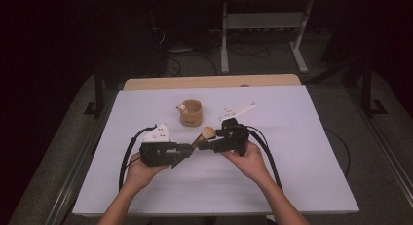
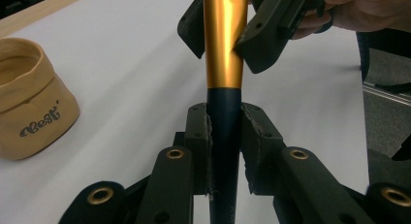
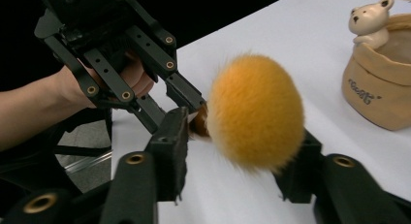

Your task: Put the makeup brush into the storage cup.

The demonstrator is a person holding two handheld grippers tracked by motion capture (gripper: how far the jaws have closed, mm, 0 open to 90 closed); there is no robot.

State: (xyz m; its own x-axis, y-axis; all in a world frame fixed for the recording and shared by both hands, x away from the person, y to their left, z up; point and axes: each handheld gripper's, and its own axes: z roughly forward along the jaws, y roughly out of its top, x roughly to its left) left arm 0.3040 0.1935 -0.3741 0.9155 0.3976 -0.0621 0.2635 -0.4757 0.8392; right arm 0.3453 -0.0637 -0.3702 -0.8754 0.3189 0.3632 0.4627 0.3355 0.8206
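Observation:
A makeup brush (image 1: 206,134) with a fluffy orange head (image 3: 254,110), a gold ferrule (image 2: 223,54) and a dark handle hangs between both grippers over the middle of the table. My left gripper (image 1: 191,148) (image 2: 224,122) is shut on the dark handle. From the right, my right gripper (image 1: 202,145) (image 3: 237,146) has its jaws on either side of the gold ferrule just below the head, and both pads look to be touching it. The left gripper view shows the right gripper (image 2: 220,35) at the top; the right gripper view shows the left gripper (image 3: 191,107) behind the brush.
A tan cup (image 1: 191,113) (image 2: 29,98) (image 3: 383,88) with a small bear figure (image 3: 371,20) on its rim stands just behind the grippers. The white table cover (image 1: 292,161) has a wooden edge (image 1: 209,82) at the back. Beyond it are desk legs and cables on the floor.

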